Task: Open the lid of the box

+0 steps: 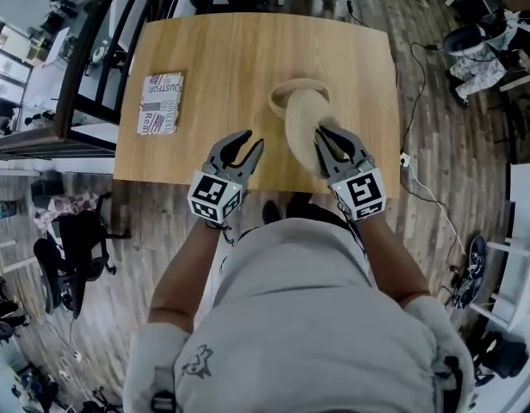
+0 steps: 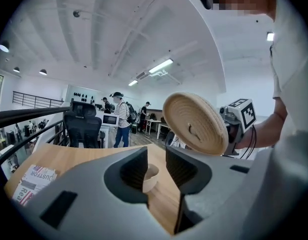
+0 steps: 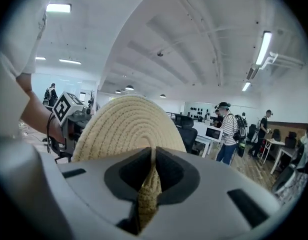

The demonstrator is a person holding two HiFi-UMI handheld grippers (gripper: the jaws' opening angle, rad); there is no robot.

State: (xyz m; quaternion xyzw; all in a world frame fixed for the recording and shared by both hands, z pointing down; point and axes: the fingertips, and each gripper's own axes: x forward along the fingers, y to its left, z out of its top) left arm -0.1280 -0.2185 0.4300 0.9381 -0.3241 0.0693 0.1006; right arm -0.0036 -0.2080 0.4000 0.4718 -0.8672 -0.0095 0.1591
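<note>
And the lid (image 1: pixel 301 126) is off! It is held up on edge over the near right of the counter (image 1: pixel 213 50), its rim pinched by the right gripper (image 1: pixel 327 138). In the right gripper view those jaws are seen almost together. The woven rope edge is squeezed in the slot between them, and the coiled disc stands up beyond.

The box (image 1: pixel 280 93) is seen on the counter just behind the lid, round and open, a little right of centre.

The left gripper (image 1: pixel 252 140) is held at the counter's near edge, just left of the lid and not touching it. Its jaws are set a narrow way apart and nothing is gripped (only the box rim and bare wood are seen through the gap in the left gripper view).

Over on the left a printed pack (image 1: pixel 160 103) is laid flat, well apart from the box. Both grippers are pointed away from the person, roughly level.
</note>
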